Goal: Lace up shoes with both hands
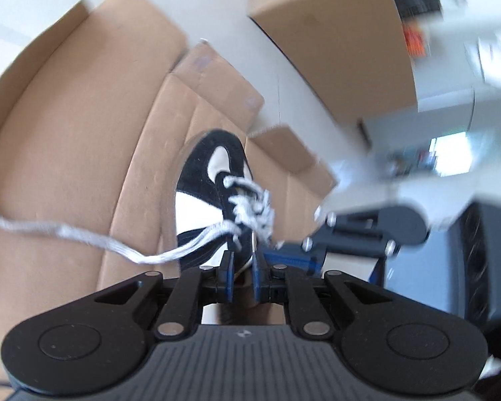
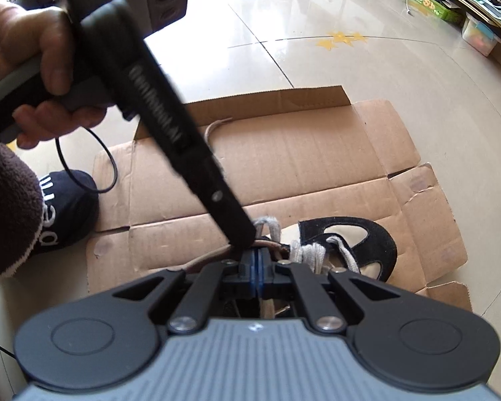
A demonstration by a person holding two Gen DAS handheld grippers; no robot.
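Note:
A black and white shoe (image 1: 213, 183) stands on flattened cardboard (image 1: 76, 153), its toe pointing away in the left wrist view. My left gripper (image 1: 242, 269) is shut on the shoe's rear edge, which shows between the blue pads. One loose white lace (image 1: 83, 237) trails left across the cardboard. My right gripper (image 1: 279, 250) reaches in from the right at the knotted laces (image 1: 254, 207). In the right wrist view the right gripper (image 2: 258, 260) is shut, a thin lace strand apparently pinched in it, beside the shoe (image 2: 350, 247). The left gripper (image 2: 245, 239) comes down from the upper left.
A hand (image 2: 33, 50) holds the left gripper's handle, above a brown fleece sleeve (image 2: 6, 214) and a dark blue slipper (image 2: 66, 210). A thin black cable (image 2: 110, 167) loops nearby. Cardboard boxes (image 1: 334, 33) stand behind on a glossy tiled floor (image 2: 317, 16). Cluttered shelves (image 2: 467, 6) line the far right.

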